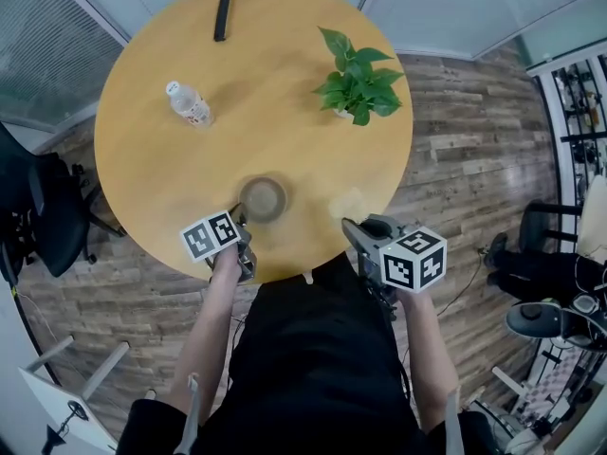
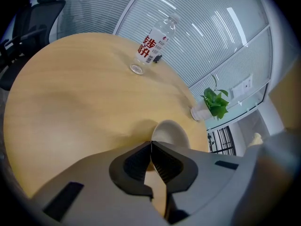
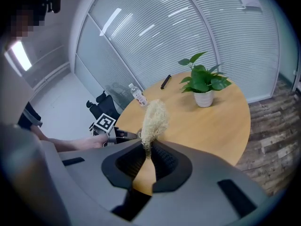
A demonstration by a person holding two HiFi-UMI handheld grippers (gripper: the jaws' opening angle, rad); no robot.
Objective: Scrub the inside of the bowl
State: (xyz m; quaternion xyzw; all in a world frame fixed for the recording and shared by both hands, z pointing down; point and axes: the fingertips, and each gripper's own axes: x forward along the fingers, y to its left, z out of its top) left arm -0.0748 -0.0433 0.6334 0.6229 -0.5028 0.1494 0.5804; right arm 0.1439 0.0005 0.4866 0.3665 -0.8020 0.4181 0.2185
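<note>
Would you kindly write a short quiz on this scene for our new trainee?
1. True or false: the right tongs are empty.
2. The left tongs are closed at the rim of which thing? A) a mug B) the bowl C) a plate
3. Besides the bowl, how many things stand or lie on the table?

Key:
1. False: they are shut on the handle of a brush.
2. B.
3. Three: a water bottle, a potted plant and a black strip at the far edge.
</note>
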